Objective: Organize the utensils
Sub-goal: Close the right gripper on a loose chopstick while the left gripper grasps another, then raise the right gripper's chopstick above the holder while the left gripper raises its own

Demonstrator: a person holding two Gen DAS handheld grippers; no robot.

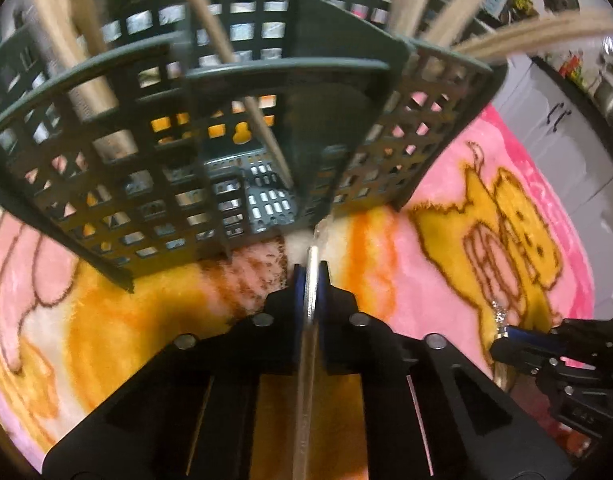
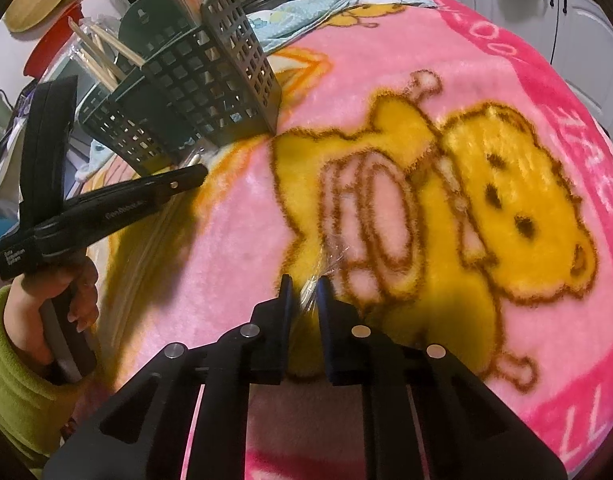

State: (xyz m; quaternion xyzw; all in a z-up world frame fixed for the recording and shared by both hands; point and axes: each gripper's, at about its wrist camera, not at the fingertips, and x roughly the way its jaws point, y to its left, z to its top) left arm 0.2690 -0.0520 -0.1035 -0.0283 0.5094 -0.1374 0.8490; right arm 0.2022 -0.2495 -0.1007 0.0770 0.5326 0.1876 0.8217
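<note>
My left claw (image 1: 311, 276) pinches a metal utensil (image 1: 309, 320) just before the caddy (image 1: 234, 128); I should tip it upright over a free compartment. My right claw (image 2: 304, 288) grips crinkly wrap (image 2: 330, 258).

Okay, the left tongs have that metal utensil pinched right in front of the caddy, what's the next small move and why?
Probably lift the left tongs and tip the metal utensil over the gray caddy's near rim. It sits low at the caddy's base, and the compartment straight ahead holds only one chopstick, so there looks to be room.
</note>
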